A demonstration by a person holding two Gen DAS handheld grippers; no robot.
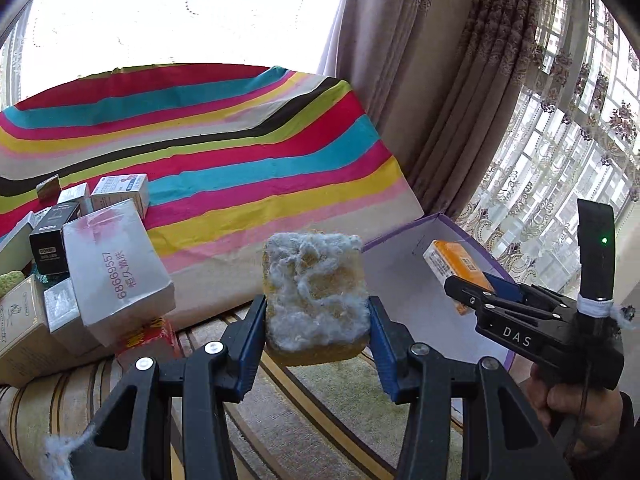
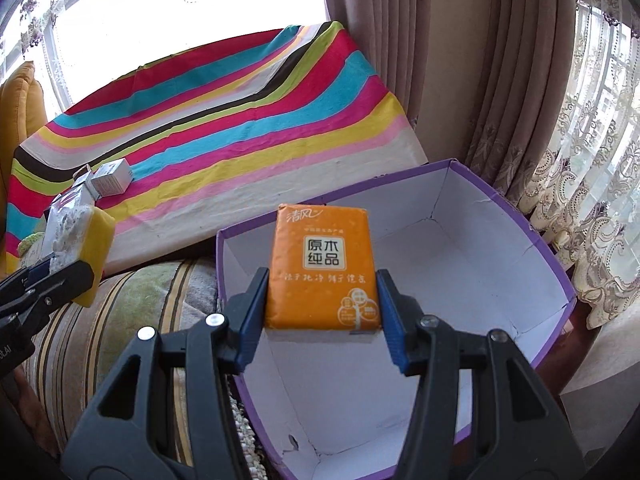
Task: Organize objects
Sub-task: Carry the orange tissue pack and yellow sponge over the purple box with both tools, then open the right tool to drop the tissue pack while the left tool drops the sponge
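Jaws both clamped — right gripper (image 2: 322, 312) holds orange tissue pack (image 2: 322, 268) over purple box (image 2: 552, 264), left gripper (image 1: 316, 320) the sponge (image 1: 316, 296) — lower before releasing.

Fuzzy yellow sponge (image 1: 316, 296) & orange tissue pack (image 2: 323, 268) held above purple box (image 2: 556, 264).

Both black plastic two-finger grippers, left (image 1: 316, 304) and right (image 2: 322, 298), have blue ribbed pads (image 1: 251, 350), silver screws (image 1: 144, 363) and white "DAS" lettering (image 1: 516, 337).

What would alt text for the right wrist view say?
The right gripper holds an orange tissue pack above an open purple box with a white inside. At left, the left gripper holds a yellow sponge before a striped cushion.
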